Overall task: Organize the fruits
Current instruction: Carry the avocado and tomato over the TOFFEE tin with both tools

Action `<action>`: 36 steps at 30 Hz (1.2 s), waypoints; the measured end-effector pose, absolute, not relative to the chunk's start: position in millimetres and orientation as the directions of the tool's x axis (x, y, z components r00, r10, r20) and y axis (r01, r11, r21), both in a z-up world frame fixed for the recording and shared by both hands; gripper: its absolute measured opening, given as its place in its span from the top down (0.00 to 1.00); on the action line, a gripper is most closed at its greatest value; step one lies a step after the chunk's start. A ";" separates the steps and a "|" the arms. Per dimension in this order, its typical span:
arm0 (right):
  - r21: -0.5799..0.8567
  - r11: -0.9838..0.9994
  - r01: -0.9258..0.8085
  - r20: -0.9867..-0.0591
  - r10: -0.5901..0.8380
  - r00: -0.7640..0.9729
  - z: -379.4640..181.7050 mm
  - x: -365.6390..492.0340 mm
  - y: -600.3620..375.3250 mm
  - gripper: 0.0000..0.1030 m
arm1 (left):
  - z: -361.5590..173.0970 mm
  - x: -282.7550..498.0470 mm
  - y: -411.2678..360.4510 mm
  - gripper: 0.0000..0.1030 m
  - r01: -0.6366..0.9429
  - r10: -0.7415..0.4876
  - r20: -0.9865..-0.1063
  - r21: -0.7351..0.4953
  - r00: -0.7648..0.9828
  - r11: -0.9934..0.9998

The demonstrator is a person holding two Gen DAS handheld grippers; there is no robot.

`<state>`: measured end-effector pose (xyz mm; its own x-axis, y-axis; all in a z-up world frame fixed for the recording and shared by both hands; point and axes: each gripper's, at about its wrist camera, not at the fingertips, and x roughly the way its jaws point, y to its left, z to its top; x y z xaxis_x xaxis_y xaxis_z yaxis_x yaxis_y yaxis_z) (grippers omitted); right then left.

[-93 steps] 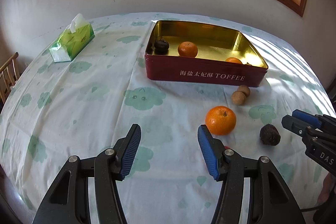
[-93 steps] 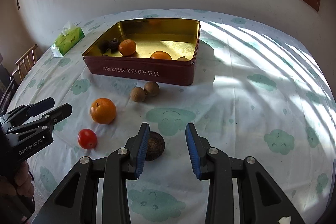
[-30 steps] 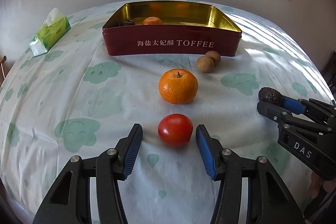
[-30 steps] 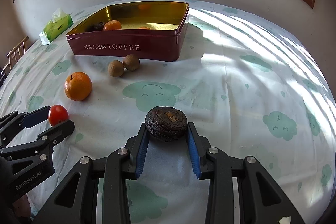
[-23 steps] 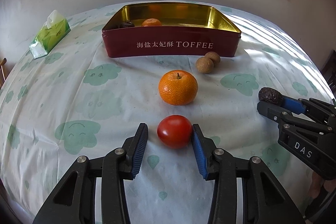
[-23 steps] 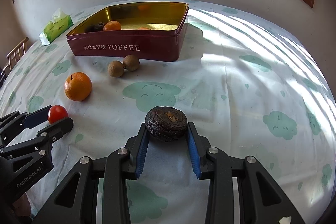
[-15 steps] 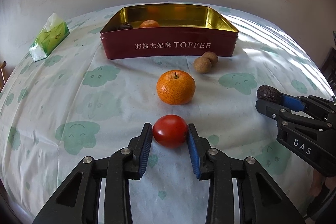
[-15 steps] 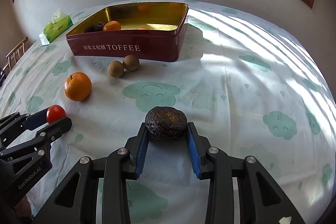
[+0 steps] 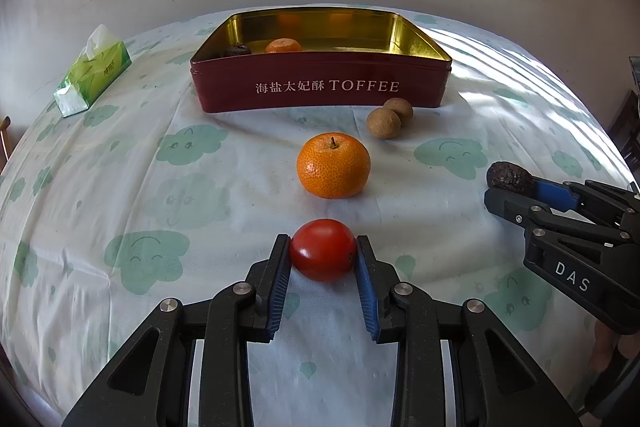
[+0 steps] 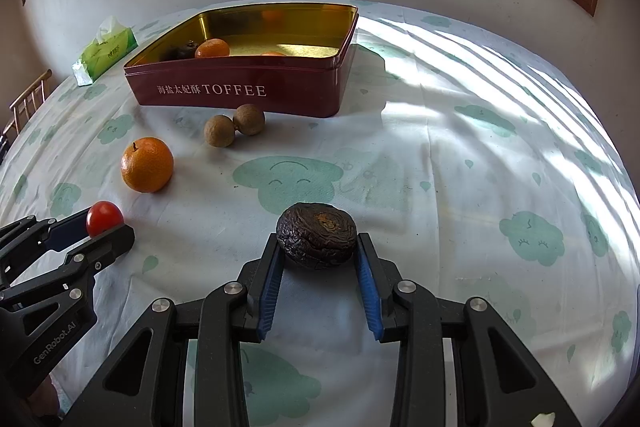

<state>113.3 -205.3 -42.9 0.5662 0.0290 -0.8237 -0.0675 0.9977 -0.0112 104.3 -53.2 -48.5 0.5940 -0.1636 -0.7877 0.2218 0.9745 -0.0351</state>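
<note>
My left gripper [image 9: 322,250] is shut on a red tomato [image 9: 322,250], also seen in the right wrist view [image 10: 104,217]. My right gripper [image 10: 317,239] is shut on a dark wrinkled fruit [image 10: 316,235], also seen at the right of the left wrist view [image 9: 509,176]. An orange [image 9: 333,165] lies on the tablecloth ahead of the tomato. Two small brown fruits [image 9: 389,119] lie in front of the red TOFFEE tin [image 9: 320,87]. The tin holds an orange [image 9: 283,45] and a dark fruit [image 9: 237,49].
A green tissue pack [image 9: 93,71] lies at the far left of the table. A wooden chair [image 10: 28,103] stands past the left edge. The wall and window run behind the tin. Sunlit cloth [image 10: 480,99] spreads to the right.
My left gripper's fingers have closed from open around the tomato onto it. My right gripper has stayed shut on the dark fruit.
</note>
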 end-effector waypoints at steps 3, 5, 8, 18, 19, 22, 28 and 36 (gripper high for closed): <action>-0.014 0.998 -0.067 -0.825 0.027 0.565 -43.4 114.0 -206.3 0.68 | -48.3 104.3 -53.2 0.68 0.220 -0.165 -0.788 -0.038 0.593 0.975; -0.015 0.998 -0.068 -0.825 0.026 0.564 -43.5 114.0 -205.9 0.68 | -48.2 104.3 -52.4 0.68 0.219 -0.168 -0.788 -0.043 0.592 0.975; -0.022 0.997 -0.069 -0.827 0.020 0.561 -44.0 115.0 -205.0 0.68 | -48.0 105.0 -49.9 0.68 0.214 -0.172 -0.789 -0.052 0.589 0.975; -0.038 0.997 -0.066 -0.834 0.005 0.552 -43.2 116.3 -203.0 0.68 | -45.9 107.6 -42.6 0.68 0.206 -0.187 -0.790 -0.078 0.584 0.975; -0.039 0.997 -0.066 -0.835 0.004 0.550 -43.1 116.6 -203.4 0.68 | -45.5 107.6 -42.0 0.68 0.207 -0.188 -0.789 -0.079 0.584 0.975; -0.041 0.997 -0.066 -0.838 0.002 0.545 -42.8 117.3 -202.7 0.68 | -44.6 108.2 -39.4 0.68 0.206 -0.191 -0.787 -0.084 0.586 0.975; -0.043 0.997 -0.067 -0.845 -0.001 0.535 -42.1 117.9 -201.7 0.69 | -42.8 109.5 -35.8 0.68 0.201 -0.187 -0.789 -0.082 0.585 0.976; -0.041 0.997 -0.068 -0.852 0.001 0.523 -40.9 118.4 -199.5 0.69 | -37.9 111.2 -25.3 0.68 0.178 -0.170 -0.784 -0.077 0.597 0.981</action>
